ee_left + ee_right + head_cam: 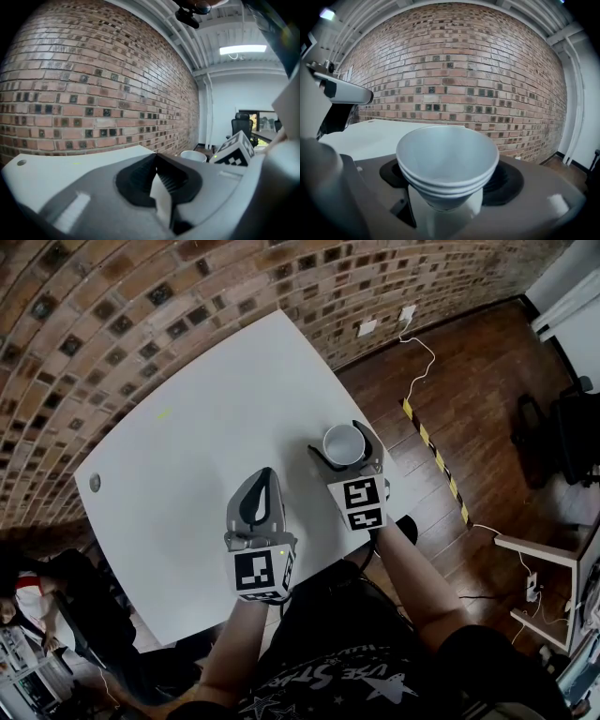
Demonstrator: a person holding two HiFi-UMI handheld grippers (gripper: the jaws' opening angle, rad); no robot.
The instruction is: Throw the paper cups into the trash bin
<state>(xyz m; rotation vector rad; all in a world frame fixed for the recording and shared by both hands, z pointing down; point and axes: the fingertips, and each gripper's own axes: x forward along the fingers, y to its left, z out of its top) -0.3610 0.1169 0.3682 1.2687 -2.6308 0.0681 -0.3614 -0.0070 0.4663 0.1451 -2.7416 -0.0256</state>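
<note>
A stack of white paper cups sits upright between the jaws of my right gripper, above the right edge of the white table. In the right gripper view the stacked cups fill the centre, mouth up, with the right gripper shut on their lower part. My left gripper hovers over the table's near side, left of the cups, shut with nothing in it. In the left gripper view the left gripper has its jaws together, and the cups' rim shows beyond. No trash bin shows in any view.
A brick wall runs behind the table. Wood floor lies to the right with a white cable and a yellow-black tape strip. A dark office chair and a white stand are at far right. A small grey disc lies near the table's left corner.
</note>
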